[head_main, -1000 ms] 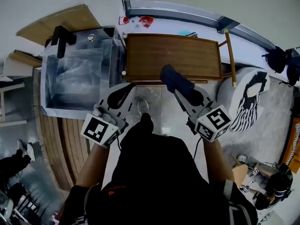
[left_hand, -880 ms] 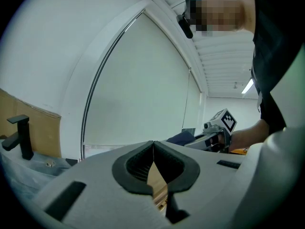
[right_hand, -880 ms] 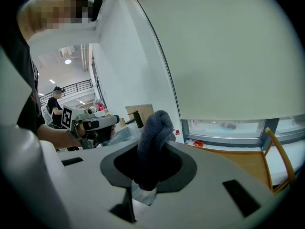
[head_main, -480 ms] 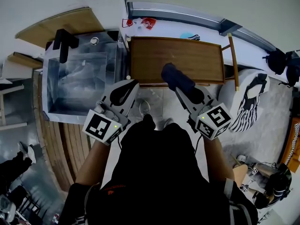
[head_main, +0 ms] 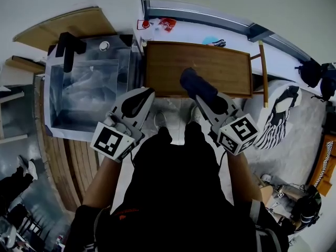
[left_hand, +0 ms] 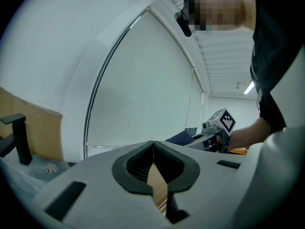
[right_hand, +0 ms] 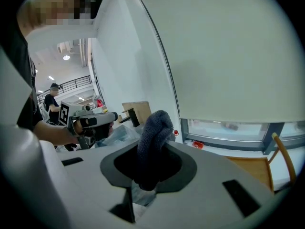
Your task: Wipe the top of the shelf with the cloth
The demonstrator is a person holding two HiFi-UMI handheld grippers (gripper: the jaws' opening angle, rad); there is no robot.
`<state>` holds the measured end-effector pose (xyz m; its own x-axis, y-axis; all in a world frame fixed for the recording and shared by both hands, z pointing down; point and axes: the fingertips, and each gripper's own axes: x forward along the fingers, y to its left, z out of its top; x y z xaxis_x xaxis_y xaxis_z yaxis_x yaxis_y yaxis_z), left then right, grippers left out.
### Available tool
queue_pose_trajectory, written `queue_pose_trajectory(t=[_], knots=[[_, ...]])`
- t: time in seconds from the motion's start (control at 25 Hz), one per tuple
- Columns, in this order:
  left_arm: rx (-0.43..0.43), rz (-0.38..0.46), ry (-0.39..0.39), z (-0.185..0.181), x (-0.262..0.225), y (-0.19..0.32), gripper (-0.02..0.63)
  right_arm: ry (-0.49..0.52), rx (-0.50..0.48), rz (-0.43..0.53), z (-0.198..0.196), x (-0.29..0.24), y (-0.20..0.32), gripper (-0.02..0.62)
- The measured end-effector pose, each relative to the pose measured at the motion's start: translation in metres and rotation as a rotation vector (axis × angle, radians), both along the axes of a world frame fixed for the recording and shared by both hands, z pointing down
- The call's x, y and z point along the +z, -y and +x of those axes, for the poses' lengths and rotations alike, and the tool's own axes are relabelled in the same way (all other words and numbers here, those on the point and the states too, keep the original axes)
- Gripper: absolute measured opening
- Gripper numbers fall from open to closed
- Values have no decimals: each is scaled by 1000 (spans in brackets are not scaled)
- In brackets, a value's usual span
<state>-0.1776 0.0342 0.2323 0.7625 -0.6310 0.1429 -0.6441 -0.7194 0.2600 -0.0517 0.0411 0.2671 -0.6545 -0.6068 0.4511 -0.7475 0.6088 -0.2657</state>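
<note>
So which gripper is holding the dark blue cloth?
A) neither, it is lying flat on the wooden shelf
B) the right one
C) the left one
B: the right gripper view shows the cloth pinched between the jaws of the right gripper, while the left gripper has its jaws together on nothing.

We read no words or numbers, only black-and-white square codes on the left cube [head_main: 111, 142] behind the left gripper [head_main: 148, 92], on the right cube [head_main: 239, 134] behind the right gripper [head_main: 202, 97], red packet [head_main: 164, 23] far ahead of both, print too small for us.
</note>
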Motion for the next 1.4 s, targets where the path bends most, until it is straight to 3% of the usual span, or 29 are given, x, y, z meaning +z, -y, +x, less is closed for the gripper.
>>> queue_pose_trajectory(t=[0.88, 1.4], knots=[[-213, -98, 100, 47, 58, 66, 20, -10, -244, -34, 33, 63, 103, 69], [-316, -177, 118, 44, 95, 69, 20, -15, -339, -49, 12, 114, 158, 69]])
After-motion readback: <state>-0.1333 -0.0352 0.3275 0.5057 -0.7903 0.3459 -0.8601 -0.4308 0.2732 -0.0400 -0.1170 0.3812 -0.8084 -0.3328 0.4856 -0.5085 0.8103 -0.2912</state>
